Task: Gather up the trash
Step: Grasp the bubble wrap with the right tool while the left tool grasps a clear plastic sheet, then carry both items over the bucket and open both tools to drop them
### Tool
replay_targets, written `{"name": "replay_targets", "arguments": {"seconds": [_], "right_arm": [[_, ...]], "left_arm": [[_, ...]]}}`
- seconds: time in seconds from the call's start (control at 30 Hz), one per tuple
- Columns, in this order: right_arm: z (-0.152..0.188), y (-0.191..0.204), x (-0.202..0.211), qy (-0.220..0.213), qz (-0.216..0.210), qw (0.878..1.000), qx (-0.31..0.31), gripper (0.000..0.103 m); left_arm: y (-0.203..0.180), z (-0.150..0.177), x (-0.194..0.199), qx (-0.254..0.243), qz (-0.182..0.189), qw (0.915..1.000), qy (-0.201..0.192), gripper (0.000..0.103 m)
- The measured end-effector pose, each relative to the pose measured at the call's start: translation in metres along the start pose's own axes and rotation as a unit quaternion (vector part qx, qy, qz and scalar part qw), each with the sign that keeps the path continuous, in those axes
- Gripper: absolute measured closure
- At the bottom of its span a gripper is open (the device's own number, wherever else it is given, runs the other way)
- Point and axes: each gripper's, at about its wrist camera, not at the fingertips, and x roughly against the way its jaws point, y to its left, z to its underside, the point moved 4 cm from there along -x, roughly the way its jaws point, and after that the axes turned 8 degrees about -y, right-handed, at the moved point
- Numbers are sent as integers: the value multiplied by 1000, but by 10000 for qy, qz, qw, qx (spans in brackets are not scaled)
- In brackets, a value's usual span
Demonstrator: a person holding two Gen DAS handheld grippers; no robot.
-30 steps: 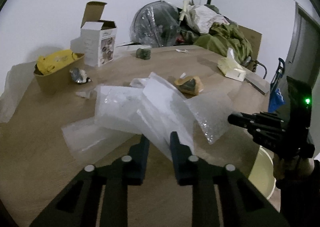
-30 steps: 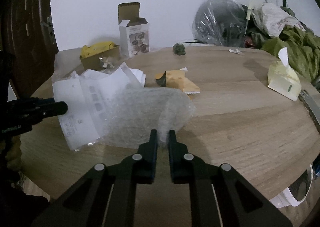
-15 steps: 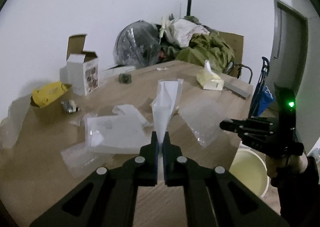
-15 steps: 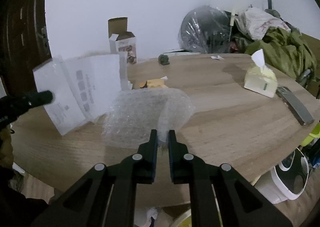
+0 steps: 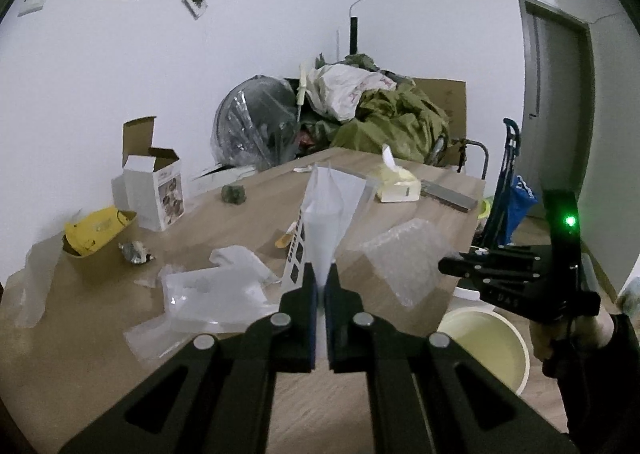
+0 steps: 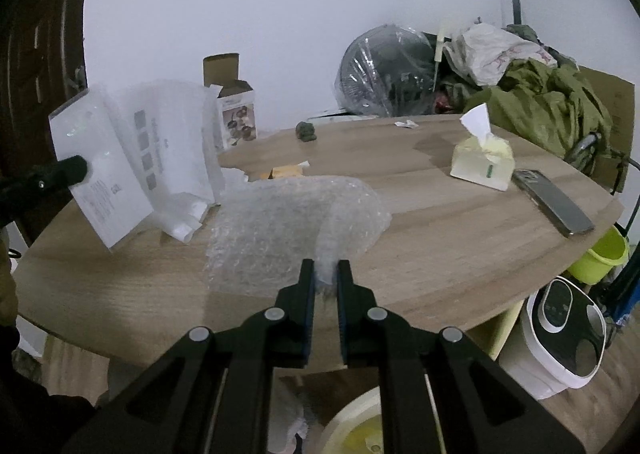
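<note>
Since a second ago you have lifted both pieces off the wooden table (image 6: 460, 254). Your right gripper (image 6: 325, 274) is clamped on the bubble wrap sheet (image 6: 296, 222), which hangs at the table's near edge above the pale bin (image 5: 484, 346). Your left gripper (image 5: 320, 278) pinches the white plastic bag (image 5: 328, 214), standing upright above the other plastic bags (image 5: 208, 294) on the table.

Pale wood-grain round tabletop (image 6: 440, 246), clear dimpled bubble-wrap sheet (image 6: 288, 222) at frame centre, white plastic pouch printed with grey squares (image 6: 132, 158) at left, pale yellow tissue pack (image 6: 482, 162), olive-green crumpled cloth (image 6: 540, 106) at upper right, lime-green bucket (image 6: 604, 254)
</note>
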Motion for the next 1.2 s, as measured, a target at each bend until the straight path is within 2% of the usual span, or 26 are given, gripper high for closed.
{"name": "replay_targets", "arguments": {"seconds": [0.37, 0.7, 0.97, 1.2], "right_arm": [[11, -22, 36, -91, 333, 9993, -133, 94], [38, -51, 76, -56, 828, 9958, -384, 94], [74, -78, 97, 263, 1198, 9909, -555, 93], [111, -94, 104, 727, 1355, 9850, -786, 93]], "left_arm": [[-33, -6, 3, -188, 367, 9991, -97, 100], [-69, -5, -4, -419, 812, 9958, -48, 100], [-102, 0, -15, -607, 1273, 9900, 60, 100], [-129, 6, -24, -778, 1595, 9840, 185, 100]]}}
